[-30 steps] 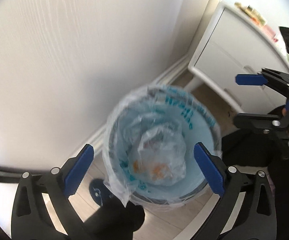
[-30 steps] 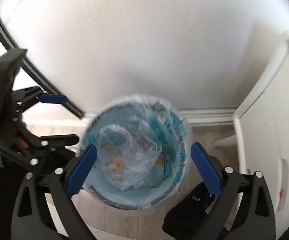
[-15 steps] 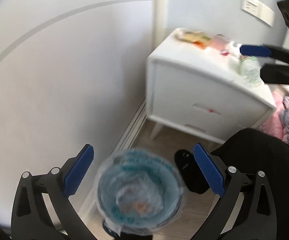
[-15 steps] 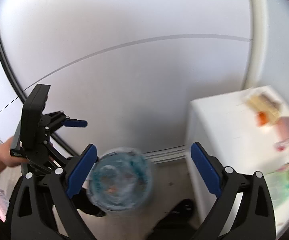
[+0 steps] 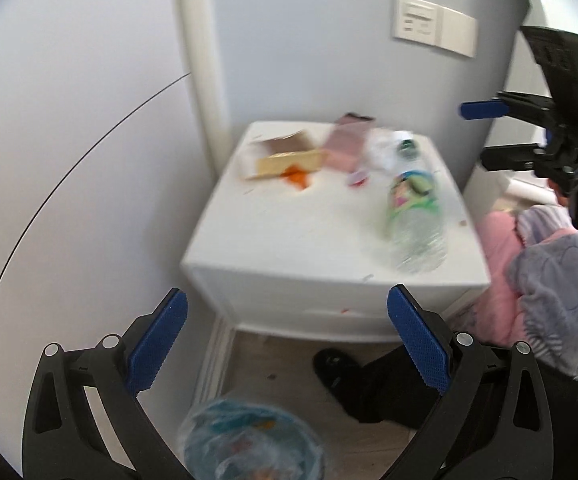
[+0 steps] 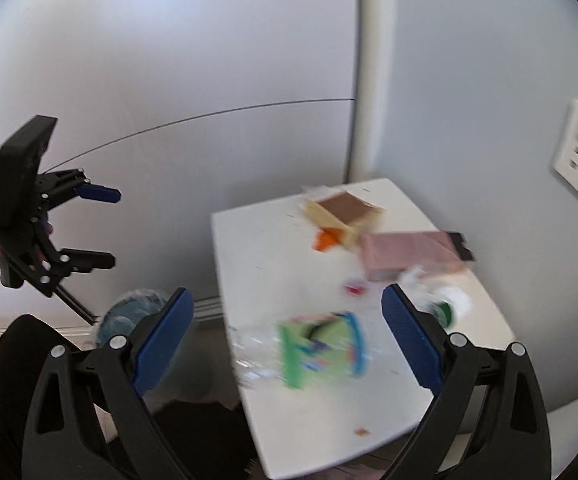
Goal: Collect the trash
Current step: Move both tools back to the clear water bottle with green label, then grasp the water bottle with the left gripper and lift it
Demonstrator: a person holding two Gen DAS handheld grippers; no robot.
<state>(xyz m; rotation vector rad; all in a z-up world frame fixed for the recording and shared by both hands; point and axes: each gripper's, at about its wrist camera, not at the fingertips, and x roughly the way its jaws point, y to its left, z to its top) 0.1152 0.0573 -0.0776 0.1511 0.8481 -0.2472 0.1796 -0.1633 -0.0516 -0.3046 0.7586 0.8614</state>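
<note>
A white nightstand, wall switch panel and pink-and-grey blanket.

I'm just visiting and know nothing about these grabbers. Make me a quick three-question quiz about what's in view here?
1. True or false: the plastic bottle stands upright on the white nightstand.
2. The left gripper is: A) open, holding nothing; B) shut on the bottle; C) shut on the pink box.
3. Fill in: the lined trash bin sits on the ____.

Key: 1 false, it lies on its side; 2 A; 3 floor, beside the nightstand.
</note>
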